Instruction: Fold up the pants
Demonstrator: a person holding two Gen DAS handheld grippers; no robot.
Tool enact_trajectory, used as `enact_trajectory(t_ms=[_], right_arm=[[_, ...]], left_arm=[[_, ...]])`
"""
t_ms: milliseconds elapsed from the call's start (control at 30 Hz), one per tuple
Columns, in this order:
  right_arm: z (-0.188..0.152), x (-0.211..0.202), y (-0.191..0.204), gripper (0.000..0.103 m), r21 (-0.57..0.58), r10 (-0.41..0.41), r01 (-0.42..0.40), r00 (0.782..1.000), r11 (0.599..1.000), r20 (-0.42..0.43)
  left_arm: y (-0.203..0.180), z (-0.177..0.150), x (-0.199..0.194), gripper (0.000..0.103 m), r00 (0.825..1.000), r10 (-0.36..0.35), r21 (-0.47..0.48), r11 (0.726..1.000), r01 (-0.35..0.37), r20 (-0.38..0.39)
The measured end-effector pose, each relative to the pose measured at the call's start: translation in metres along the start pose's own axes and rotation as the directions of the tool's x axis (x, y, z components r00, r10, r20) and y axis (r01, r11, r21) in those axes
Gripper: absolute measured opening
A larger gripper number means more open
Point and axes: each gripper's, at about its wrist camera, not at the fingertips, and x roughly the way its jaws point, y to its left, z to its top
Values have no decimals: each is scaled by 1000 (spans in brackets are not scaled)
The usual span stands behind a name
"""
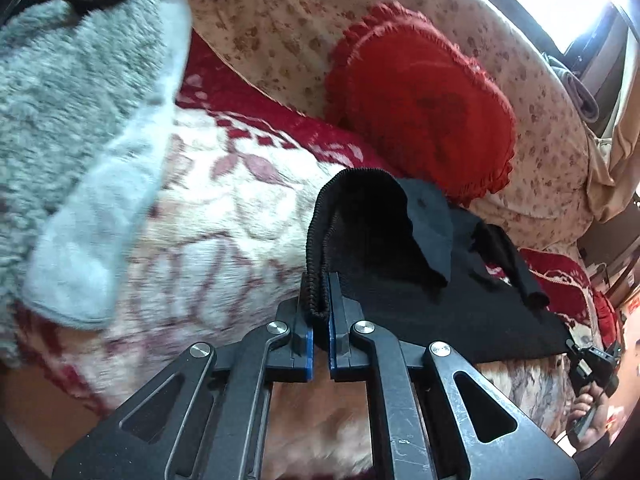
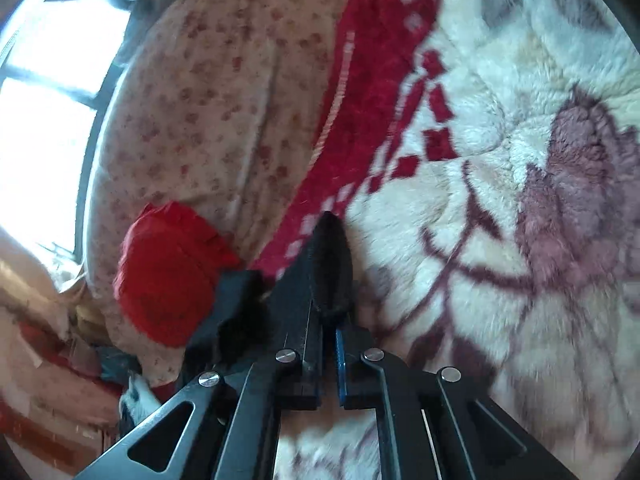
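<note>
Over the cream-and-red blanket [image 1: 224, 216], the left gripper [image 1: 319, 300] is clamped on the black pants [image 1: 400, 280] at their ribbed waistband, beside a red pillow [image 1: 420, 96]. Through motion blur, the right gripper [image 2: 328, 320] apparently pinches the same pants [image 2: 320, 268] above the blanket [image 2: 500, 200].

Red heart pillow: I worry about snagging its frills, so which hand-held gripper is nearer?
Hard to tell. Left hand-held gripper and right both pinch the black pants short of the red heart pillow.
</note>
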Motion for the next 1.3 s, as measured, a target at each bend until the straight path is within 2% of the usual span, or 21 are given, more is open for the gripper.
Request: enact_trajectory(t_ms=[100, 200, 267, 333, 433, 467, 533, 600, 633, 667, 700, 767, 833, 867, 900, 967, 1033, 1133, 1200, 1233, 1300], right_arm=[[-21, -4, 2, 4, -15, 8, -9, 995, 1000, -95], [-53, 9, 3, 4, -56, -24, 10, 969, 998, -246], [-63, 16, 9, 4, -122, -77, 45, 959, 991, -272], [-64, 17, 14, 4, -197, -184, 144, 961, 970, -206], [-54, 1, 31, 6, -280, -312, 298, 950, 913, -6], [-52, -6, 43, 6, -316, -289, 292, 956, 903, 55], [-53, -12, 68, 6, -400, -185, 213, 977, 891, 110], [-61, -5, 98, 14, -509, -57, 93, 995, 856, 87], [-66, 7, 116, 18, -573, 10, 11, 999, 820, 32], [-72, 18, 129, 27, -617, 41, -40, 999, 786, -13], [-82, 31, 144, 29, -679, 52, -74, 997, 731, -52], [-104, 55, 170, 29, -784, 42, -99, 995, 613, -93], [-127, 75, 186, 29, -872, -2, -100, 993, 479, -115], [-136, 88, 192, 29, -897, -29, -98, 992, 430, -123], [-141, 100, 197, 29, -908, -49, -95, 991, 408, -126], [-145, 120, 201, 29, -915, -92, -79, 988, 395, -125], [-141, 132, 201, 29, -914, -112, -73, 985, 398, -127], [-142, 156, 196, 29, -930, -218, 4, 973, 367, -82], [-142, 166, 191, 29, -927, -279, 20, 956, 374, -92], [-139, 169, 188, 29, -920, -306, 38, 948, 391, -91], [-131, 166, 185, 13, -892, -279, 18, 952, 452, -122]], left_arm=[[21, 0, -28, 4, 1000, 28, 17, 999, -28, 15], [58, -2, -51, 3, 996, 89, 21, 996, -89, 22], [73, -6, -46, 4, 992, 124, 31, 992, -124, 5], [84, -11, -32, 9, 983, 184, 29, 983, -183, -23], [91, -15, -21, 16, 969, 246, 35, 969, -245, -35], [93, -16, -21, 17, 968, 248, 31, 968, -247, -38], [91, -16, -26, 17, 965, 263, 49, 964, -262, -15], [88, -15, -36, 21, 953, 301, 70, 950, -303, 36], [87, -14, -44, 24, 949, 308, 70, 947, -313, 71], [85, -13, -50, 25, 948, 303, 69, 948, -310, 98], [83, -12, -51, 29, 950, 293, 72, 951, -302, 111], [66, -13, -57, 36, 967, 215, 123, 965, -232, 139], [43, -16, -54, 48, 985, 123, 214, 966, -147, 121], [27, -20, -50, 48, 992, 69, 287, 953, -96, 101], [12, -21, -45, 48, 995, 44, 350, 934, -72, 87], [-22, -28, -31, 49, 997, 27, 515, 855, -61, 74], [-47, -30, -13, 54, 996, 50, 624, 777, -87, 76], [-67, -30, 24, 54, 994, 107, 718, 689, -99, 35], [-69, -31, 41, 54, 990, 139, 753, 652, -92, 1], [-68, -30, 47, 41, 991, 131, 760, 647, -64, -28], [-63, -17, 54, 16, 986, 167, 746, 658, -103, -11]])
